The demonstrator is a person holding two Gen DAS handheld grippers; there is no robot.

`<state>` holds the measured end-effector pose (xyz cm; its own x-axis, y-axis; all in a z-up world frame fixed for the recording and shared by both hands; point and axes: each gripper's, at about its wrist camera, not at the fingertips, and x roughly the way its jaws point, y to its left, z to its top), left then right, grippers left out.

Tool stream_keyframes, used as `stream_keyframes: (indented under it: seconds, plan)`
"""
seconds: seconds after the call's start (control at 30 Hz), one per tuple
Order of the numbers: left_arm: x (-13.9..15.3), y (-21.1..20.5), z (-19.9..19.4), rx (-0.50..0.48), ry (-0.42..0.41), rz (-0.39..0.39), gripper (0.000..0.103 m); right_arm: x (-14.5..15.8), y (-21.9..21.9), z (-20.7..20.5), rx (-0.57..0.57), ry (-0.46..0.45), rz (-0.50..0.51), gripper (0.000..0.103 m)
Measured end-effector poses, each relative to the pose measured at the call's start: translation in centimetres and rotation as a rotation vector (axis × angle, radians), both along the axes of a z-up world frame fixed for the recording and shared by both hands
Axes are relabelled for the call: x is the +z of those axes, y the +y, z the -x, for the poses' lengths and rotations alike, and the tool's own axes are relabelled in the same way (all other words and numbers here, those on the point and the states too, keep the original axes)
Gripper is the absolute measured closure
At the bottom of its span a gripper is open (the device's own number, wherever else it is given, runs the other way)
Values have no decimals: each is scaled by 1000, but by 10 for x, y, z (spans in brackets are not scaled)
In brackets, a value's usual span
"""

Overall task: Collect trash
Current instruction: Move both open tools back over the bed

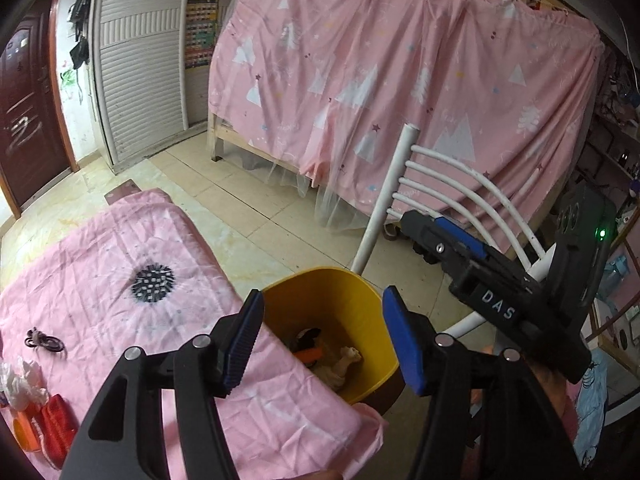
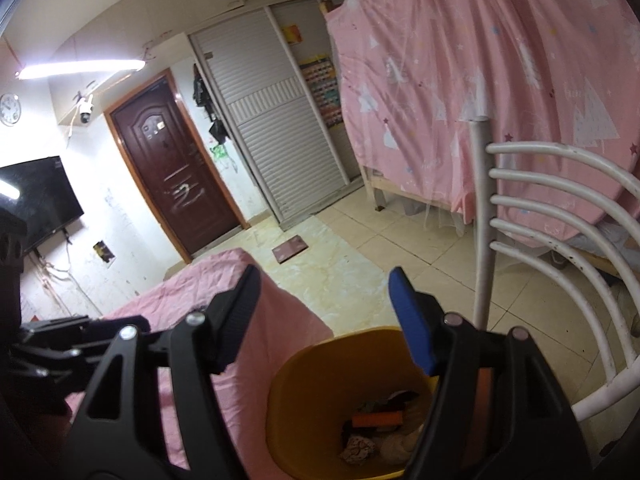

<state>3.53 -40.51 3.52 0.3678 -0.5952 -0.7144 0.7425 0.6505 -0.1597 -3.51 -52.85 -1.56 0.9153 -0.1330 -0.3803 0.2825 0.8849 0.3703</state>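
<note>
Pink-clothed counter [image 1: 120,264] — both hand-held grippers, left [image 1: 322,340] and right [image 2: 324,316], gape empty above yellow bin [image 1: 360,304]; remaining tissue [image 1: 20,384] lies far left of the left one.

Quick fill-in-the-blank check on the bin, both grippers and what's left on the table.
1. The bin is ____ in colour.
2. Both the left gripper and the right gripper are ____.
3. The white tissue lies on the ____ tablecloth.

Missing words: yellow; open; pink
</note>
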Motion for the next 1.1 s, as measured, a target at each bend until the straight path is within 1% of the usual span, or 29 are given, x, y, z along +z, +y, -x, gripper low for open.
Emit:
stream_keyframes:
  seconds: [0.17, 0.3, 0.43, 0.5, 0.53, 0.57, 0.63, 0.73, 0.77, 0.83, 0.93, 1.0, 1.07, 1.1]
  plan:
    - [5, 28, -9, 45, -7, 8, 48, 2, 31, -13, 62, 11, 32, 39]
    - [7, 61, -20, 101, -3, 26, 48, 3, 63, -28, 136, 27, 59, 38]
    - [9, 100, -33, 176, -10, 32, 48, 2, 103, -49, 222, 55, 98, 37]
    - [13, 120, -39, 216, -22, 35, 48, 2, 112, -53, 241, 60, 104, 37]
    - [14, 127, -41, 230, -27, 36, 48, 2, 130, -62, 283, 66, 111, 37]
    - [16, 136, -43, 247, -34, 39, 48, 2, 139, -66, 303, 69, 113, 36]
    - [21, 156, -48, 284, -47, 44, 48, 1, 151, -73, 332, 75, 119, 34]
    - [28, 186, -56, 343, -67, 53, 47, 1, 166, -79, 362, 83, 127, 34]
    - [29, 194, -58, 360, -75, 54, 47, 2, 180, -85, 393, 89, 137, 34]
    - [33, 214, -64, 403, -90, 52, 46, 2, 187, -86, 408, 92, 142, 34]
    - [34, 242, -71, 457, -95, 45, 46, 3, 208, -92, 458, 103, 151, 33]
    - [32, 259, -76, 499, -97, 32, 45, -1, 229, -94, 510, 119, 171, 29]
    - [28, 276, -82, 541, -91, 20, 36, -2, 237, -96, 528, 124, 177, 27]
    - [26, 284, -84, 561, -89, 16, 35, -2, 242, -97, 540, 127, 182, 27]
